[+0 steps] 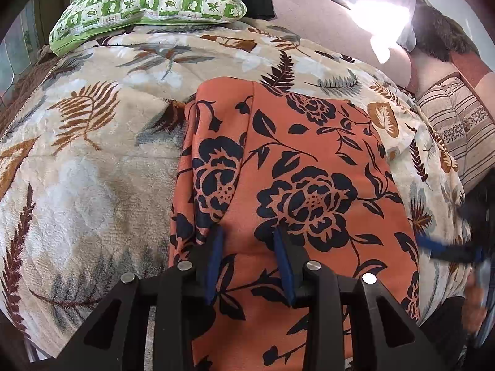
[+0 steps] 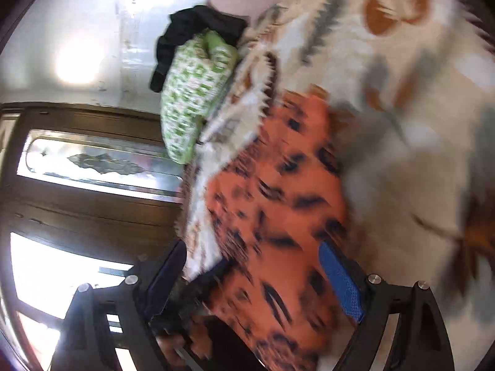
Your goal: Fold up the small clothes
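Orange floral garment (image 1: 309, 185) laid flat on leaf-print blanket (image 1: 92, 160), left edge already turned over; further folds judged outstanding. Left gripper (image 1: 247, 247) held open over near hem, nothing gripped. Right gripper (image 2: 253, 278) seen open, blurred, garment between fingers, unclamped.

Daylight glare blooms far beyond my left claw (image 1: 248, 232); my right claw's (image 2: 253, 278) view smears with blur.

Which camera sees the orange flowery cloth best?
The left wrist view. There the orange cloth lies sharp and nearly whole on the leafy blanket, its black flowers clear, beyond the open left gripper. The right wrist view shows it tilted and blurred, between the open right gripper's fingers.
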`<action>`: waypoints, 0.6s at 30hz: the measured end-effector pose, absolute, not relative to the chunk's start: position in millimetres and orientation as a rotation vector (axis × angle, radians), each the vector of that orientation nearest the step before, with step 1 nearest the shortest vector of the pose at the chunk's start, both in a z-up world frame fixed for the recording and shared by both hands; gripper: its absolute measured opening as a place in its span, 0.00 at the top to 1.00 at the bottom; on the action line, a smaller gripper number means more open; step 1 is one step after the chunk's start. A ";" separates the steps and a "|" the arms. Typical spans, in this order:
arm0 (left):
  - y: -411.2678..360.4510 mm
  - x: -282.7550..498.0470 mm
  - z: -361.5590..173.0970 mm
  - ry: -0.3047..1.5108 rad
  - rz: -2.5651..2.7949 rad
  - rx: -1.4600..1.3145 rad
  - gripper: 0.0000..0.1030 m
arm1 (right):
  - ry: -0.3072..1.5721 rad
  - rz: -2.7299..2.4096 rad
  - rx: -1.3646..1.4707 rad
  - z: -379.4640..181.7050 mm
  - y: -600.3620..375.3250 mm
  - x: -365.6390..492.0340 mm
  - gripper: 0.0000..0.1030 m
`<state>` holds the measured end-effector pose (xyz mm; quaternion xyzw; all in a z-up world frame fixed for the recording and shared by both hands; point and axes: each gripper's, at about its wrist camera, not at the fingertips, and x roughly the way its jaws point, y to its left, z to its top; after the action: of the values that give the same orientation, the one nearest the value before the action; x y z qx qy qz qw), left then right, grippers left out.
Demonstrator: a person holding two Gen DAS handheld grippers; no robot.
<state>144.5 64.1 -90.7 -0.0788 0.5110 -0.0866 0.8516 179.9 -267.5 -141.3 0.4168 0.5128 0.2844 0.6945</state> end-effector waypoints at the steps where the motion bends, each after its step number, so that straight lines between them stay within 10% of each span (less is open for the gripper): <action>1: 64.6 144.5 -90.9 1.075 -0.183 -0.166 0.67 | 1.170 0.647 0.954 -150.4 -266.3 167.6 0.13; 7: 63.9 143.5 -89.2 1.077 -0.184 -0.162 0.67 | 1.249 0.667 1.002 -187.8 -233.2 155.0 0.16; 9: 64.4 143.6 -88.9 1.080 -0.187 -0.161 0.67 | 1.242 0.641 0.943 -182.7 -229.5 151.7 0.59; 10: 64.9 143.7 -88.9 1.080 -0.188 -0.160 0.67 | 1.221 0.631 0.905 -173.8 -226.6 148.7 0.62; 18: 64.7 144.6 -90.8 1.073 -0.192 -0.156 0.67 | 1.236 0.582 0.796 -168.2 -228.0 144.6 0.52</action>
<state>144.6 64.7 -90.8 -0.0742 0.5099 -0.0910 0.8522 144.6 -228.0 -168.2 0.3576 0.5555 0.2618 0.7036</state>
